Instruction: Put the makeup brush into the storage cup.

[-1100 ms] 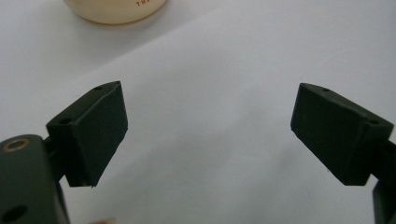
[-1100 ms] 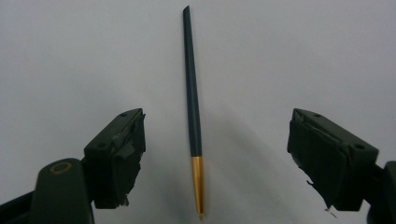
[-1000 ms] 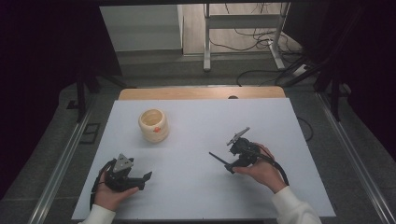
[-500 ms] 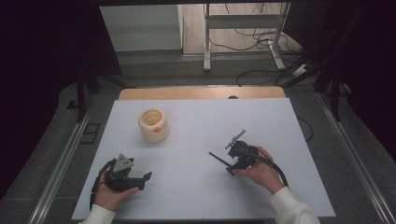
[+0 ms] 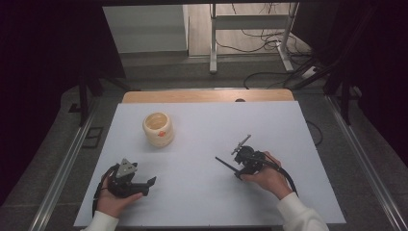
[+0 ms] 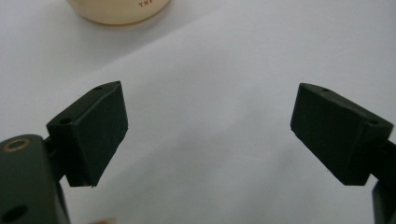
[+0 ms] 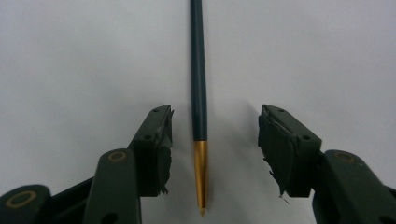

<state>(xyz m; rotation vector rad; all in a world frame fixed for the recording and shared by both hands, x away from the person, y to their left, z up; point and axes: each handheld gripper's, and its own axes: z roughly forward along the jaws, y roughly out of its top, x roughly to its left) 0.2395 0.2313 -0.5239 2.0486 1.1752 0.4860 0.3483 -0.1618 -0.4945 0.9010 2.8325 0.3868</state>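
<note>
my right gripper (image 7: 212,154) has just been closing its jaws around a dark green pen (image 7: 198,93) with a gold tip. the pen lies flat on the white desk (image 5: 202,125) between them, gaps on both sides, so nothing is clenched yet. my left gripper (image 6: 208,135) rests with jaws spread wide over bare desk, a cream cup (image 5: 158,129) beyond it.
</note>
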